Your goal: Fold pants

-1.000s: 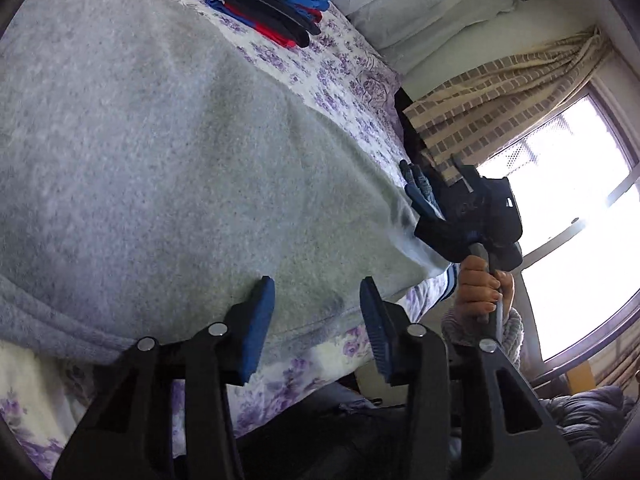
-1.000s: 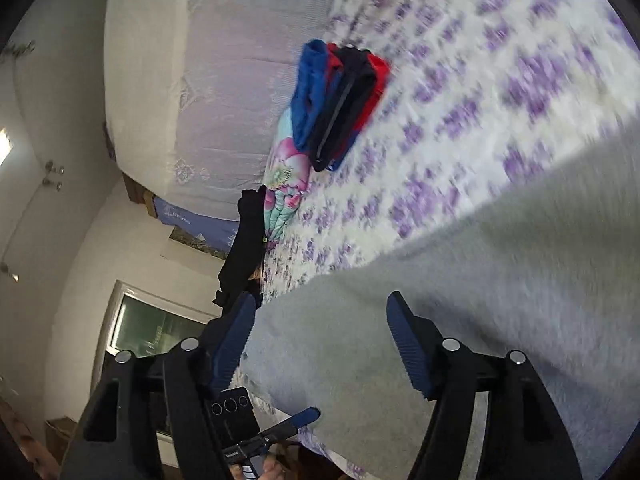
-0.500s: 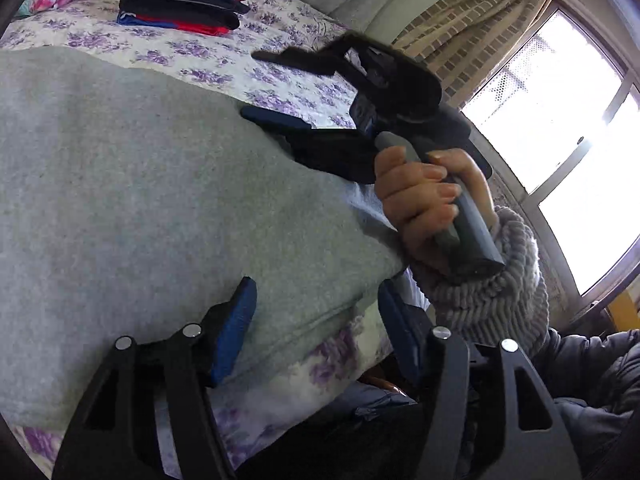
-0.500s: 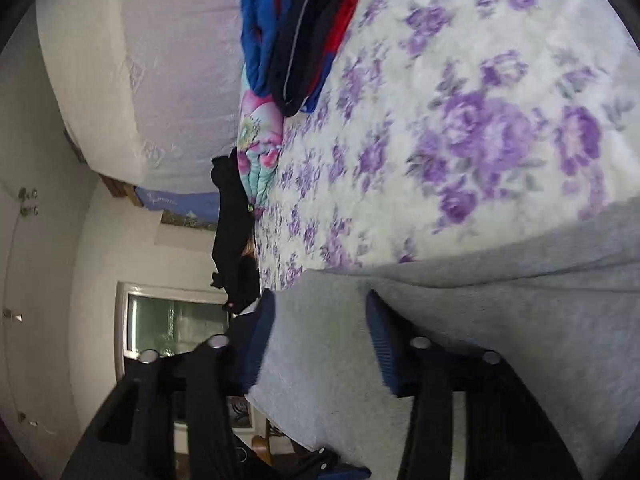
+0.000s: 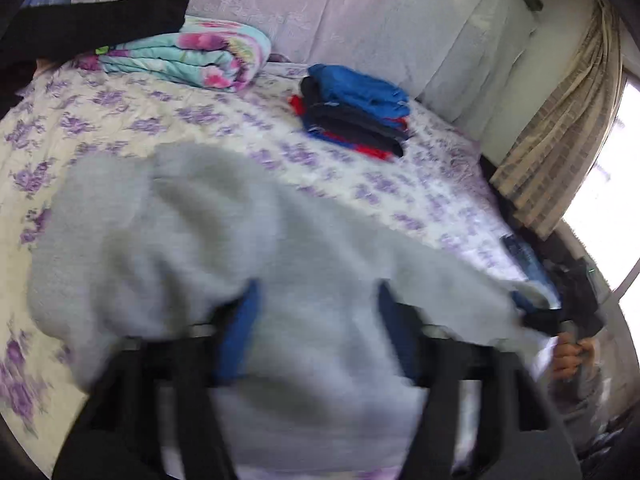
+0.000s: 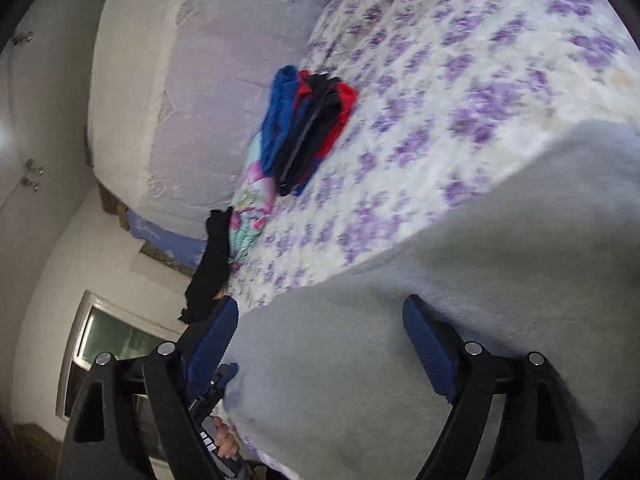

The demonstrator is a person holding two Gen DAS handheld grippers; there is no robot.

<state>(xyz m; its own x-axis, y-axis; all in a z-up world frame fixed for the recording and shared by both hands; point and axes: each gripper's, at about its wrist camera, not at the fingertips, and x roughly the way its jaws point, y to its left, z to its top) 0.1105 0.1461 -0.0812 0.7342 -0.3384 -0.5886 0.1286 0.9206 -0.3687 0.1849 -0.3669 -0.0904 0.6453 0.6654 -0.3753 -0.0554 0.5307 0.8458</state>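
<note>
Here the grey pants [image 5: 280, 264] lie spread over the near part of the bed [image 5: 132, 120], bunched into soft folds at their left end in the left wrist view. The left gripper [image 5: 316, 328] has its blue fingers [image 5: 236, 336] set wide apart with the grey fabric lying between them; the view is blurred, so whether a fingertip touches the cloth cannot be told, but nothing is pinched. In the right wrist view the right gripper [image 6: 320, 344] also stands with its jaws spread, hovering over the pants [image 6: 460, 300] at an edge of the garment: one finger [image 6: 428, 348] sits over the grey cloth, the other past the edge. At the right of the left wrist view that same gripper [image 5: 560, 300] appears at the far corner of the pants, held in the person's right hand [image 5: 572, 356].

The bed wears a white sheet printed with purple flowers [image 6: 460, 80]. Farther up it, well apart from the pants, rests a stack of folded clothes [image 5: 356, 108] in blue, black and red. Beside that, near the pale upholstered headboard [image 5: 320, 12], lies a folded floral blanket [image 5: 192, 56] with a black garment [image 5: 92, 24] on top. A striped curtain [image 5: 560, 140] hangs by a bright window [image 5: 616, 184] to the right of the bed.
</note>
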